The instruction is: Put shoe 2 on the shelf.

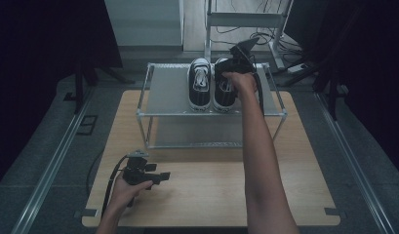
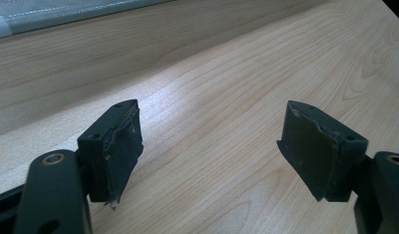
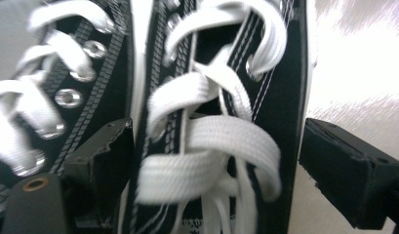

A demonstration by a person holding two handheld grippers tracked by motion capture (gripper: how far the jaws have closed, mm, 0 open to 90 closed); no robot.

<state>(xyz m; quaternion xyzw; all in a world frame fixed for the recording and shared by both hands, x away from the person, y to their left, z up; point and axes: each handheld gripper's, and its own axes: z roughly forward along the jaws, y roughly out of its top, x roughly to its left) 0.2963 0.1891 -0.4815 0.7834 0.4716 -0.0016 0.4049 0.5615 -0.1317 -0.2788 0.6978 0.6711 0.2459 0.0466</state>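
The wooden table (image 1: 285,180) carries a low wire rack (image 1: 168,90) at its far side, a sensible perch for footwear; two black sneakers sit side by side on its top shelf, toes toward the person, the left sneaker (image 1: 199,83) pressed against the right sneaker (image 1: 224,90). The right gripper (image 1: 236,66) reaches over that right sneaker (image 3: 221,122), jaws spread astride its laced upper, not yet pinching, probably to lift it or just letting go; the left gripper (image 1: 164,176) rests low above bare tabletop, jaws wide apart and empty, seemingly waiting.
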